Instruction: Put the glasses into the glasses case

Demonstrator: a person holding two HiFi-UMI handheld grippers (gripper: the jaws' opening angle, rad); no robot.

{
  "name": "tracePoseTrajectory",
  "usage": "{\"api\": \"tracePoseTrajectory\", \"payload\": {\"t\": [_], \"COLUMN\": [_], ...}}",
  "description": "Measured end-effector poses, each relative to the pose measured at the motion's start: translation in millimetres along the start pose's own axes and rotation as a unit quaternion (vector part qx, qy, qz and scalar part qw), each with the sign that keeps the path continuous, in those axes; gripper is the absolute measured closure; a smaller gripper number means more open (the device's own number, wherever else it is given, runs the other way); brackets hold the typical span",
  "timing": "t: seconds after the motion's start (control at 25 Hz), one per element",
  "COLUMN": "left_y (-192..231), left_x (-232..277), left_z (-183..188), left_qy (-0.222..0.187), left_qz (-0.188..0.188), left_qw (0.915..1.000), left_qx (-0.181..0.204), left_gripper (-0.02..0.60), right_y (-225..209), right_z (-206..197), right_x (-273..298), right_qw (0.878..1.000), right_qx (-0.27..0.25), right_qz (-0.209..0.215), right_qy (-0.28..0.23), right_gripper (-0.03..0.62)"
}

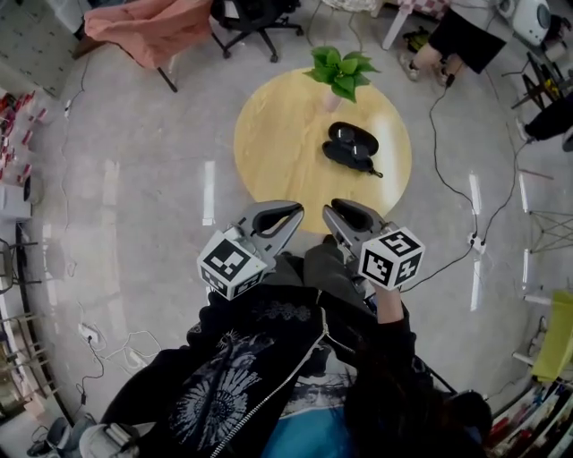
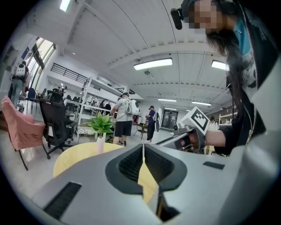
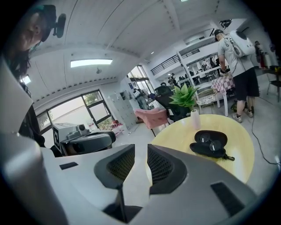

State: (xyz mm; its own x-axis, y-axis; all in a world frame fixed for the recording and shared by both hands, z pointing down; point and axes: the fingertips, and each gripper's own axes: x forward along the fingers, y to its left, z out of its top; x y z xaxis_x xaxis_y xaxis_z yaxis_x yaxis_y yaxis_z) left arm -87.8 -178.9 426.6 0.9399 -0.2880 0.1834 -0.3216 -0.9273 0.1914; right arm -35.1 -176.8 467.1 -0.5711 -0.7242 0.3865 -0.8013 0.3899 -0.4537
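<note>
An open black glasses case (image 1: 351, 147) (image 3: 207, 149) rests on the round yellow table (image 1: 277, 152), just in front of a potted plant (image 1: 338, 72). The glasses (image 3: 211, 143) lie inside the open case, their lenses showing. Both grippers hover off the table's near edge, in front of the person's body and well short of the case. My left gripper (image 1: 295, 211) (image 2: 143, 147) is shut, its tips touching with nothing between them. My right gripper (image 1: 333, 211) (image 3: 140, 151) stands open with a narrow gap and holds nothing. The case is not seen in the left gripper view.
A pink-draped chair (image 1: 152, 27) and a black office chair (image 1: 255, 22) stand beyond the table. Cables (image 1: 448, 143) trail over the glossy floor to the right. Several people (image 2: 125, 118) stand far off in the room. Shelves and clutter line the left edge.
</note>
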Motion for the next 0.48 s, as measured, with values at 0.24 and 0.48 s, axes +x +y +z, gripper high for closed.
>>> {"api": "tracePoseTrajectory", "payload": {"t": [0.24, 0.48], "left_y": [-13, -18], "left_x": [-2, -5], "left_z": [-5, -4], "left_qy": [-0.002, -0.006], "left_qz": [-0.012, 0.000], "left_qw": [0.9999, 1.0000], "left_qx": [-0.003, -0.003], "left_gripper": [0.563, 0.563], "right_y": [10, 15], "right_z": [-8, -14], "right_x": [-5, -17], "right_qw": [1.000, 1.000], "right_qx": [0.000, 0.004], "right_qz": [0.000, 0.004], "right_qy": [0.004, 0.001], "right_gripper": [0.513, 0.519]}}
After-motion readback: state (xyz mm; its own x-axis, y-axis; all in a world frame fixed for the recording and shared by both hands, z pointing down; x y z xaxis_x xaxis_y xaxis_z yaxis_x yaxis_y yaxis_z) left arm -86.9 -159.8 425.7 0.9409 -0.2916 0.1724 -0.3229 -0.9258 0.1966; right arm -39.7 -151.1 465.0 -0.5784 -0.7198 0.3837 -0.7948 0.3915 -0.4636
